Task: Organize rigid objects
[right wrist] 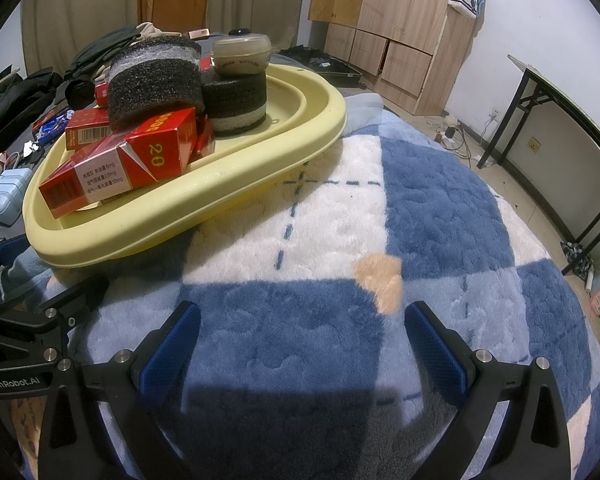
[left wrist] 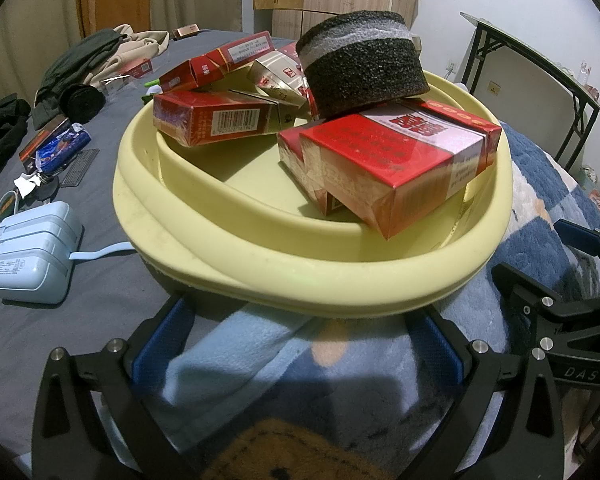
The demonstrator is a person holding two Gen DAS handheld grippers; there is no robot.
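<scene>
Because the pale yellow basin (right wrist: 260,168) sits on a soft, lumpy plush blanket (right wrist: 440,208) rather than on anything firm, I'd judge the pile inside it to be the weak spot: any nudge at the rim could tip the load. Nearest the left gripper (left wrist: 296,344), a glossy red carton (left wrist: 396,168) overhangs the basin's inner lip, tilted, with a round block of coarse black foam (left wrist: 364,68), banded in grey, resting partly on it. If that carton slides, the foam likely goes with it. From the right wrist view a second foam cylinder (right wrist: 236,104) stands farther back with a small smooth lidded pot (right wrist: 242,56) on top, another stack that could topple. More slick, hard-edged red boxes (left wrist: 212,116) lean on one another at the far left. Both grippers hold nothing, jaws spread wide; the right gripper (right wrist: 300,340) hovers over bare blue-and-white fleece, well right of the basin, while the left faces the basin's near rim. The basin looks like smooth moulded plastic with a rolled edge. Off to the left on the grey sheet lies a pale blue case (left wrist: 32,252).
</scene>
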